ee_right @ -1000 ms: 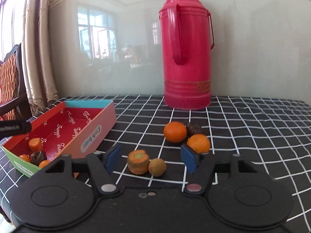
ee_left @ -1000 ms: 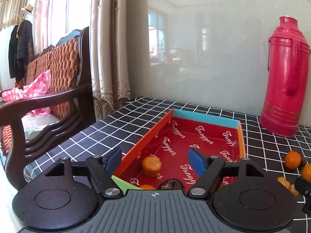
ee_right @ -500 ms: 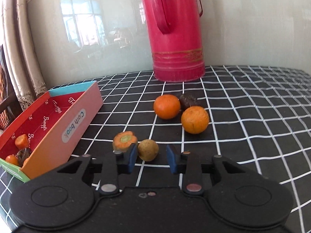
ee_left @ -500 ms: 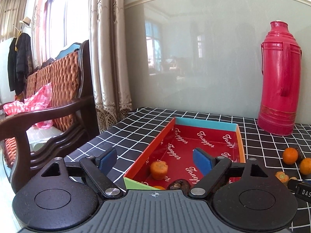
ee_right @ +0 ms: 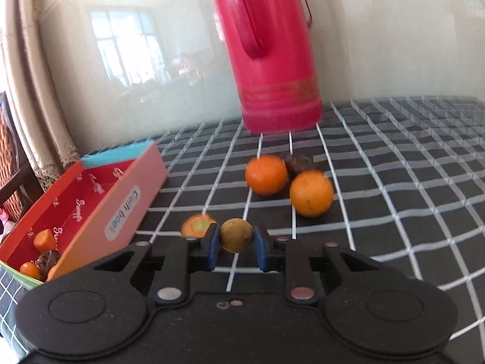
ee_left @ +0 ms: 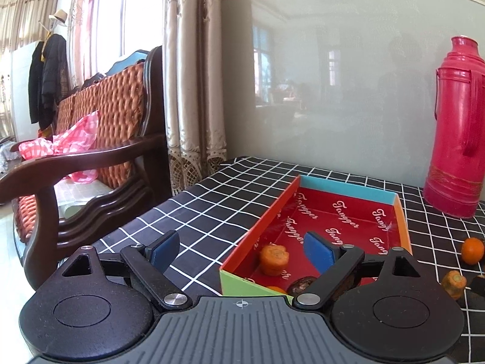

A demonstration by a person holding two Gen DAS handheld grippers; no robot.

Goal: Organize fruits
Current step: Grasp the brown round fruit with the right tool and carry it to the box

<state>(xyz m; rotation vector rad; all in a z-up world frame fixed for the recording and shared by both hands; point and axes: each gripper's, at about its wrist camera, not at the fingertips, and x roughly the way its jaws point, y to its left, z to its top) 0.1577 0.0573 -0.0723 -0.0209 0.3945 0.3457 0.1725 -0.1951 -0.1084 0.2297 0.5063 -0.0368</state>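
Observation:
My right gripper [ee_right: 236, 247] is shut on a small brown round fruit [ee_right: 236, 239] just above the checked tablecloth. An orange carrot piece [ee_right: 197, 226] lies just left of it. Two oranges [ee_right: 266, 174] [ee_right: 311, 193] and a dark fruit [ee_right: 298, 162] lie beyond. The red box [ee_right: 91, 200] at the left holds a carrot piece [ee_right: 45, 239] and small fruits. My left gripper [ee_left: 242, 247] is open and empty, over the box's near left corner [ee_left: 239, 282]. In its view the box holds a carrot piece [ee_left: 274, 259] and a dark fruit [ee_left: 303, 285].
A tall red thermos [ee_right: 266, 51] stands at the back of the table against the wall; it also shows in the left wrist view [ee_left: 457, 127]. A wooden sofa [ee_left: 91, 139] stands left of the table edge. A curtain [ee_left: 194, 75] hangs behind.
My right gripper has moved forward and shut on the brown fruit beside the carrot piece. My left gripper has drawn back and to the left, still open.

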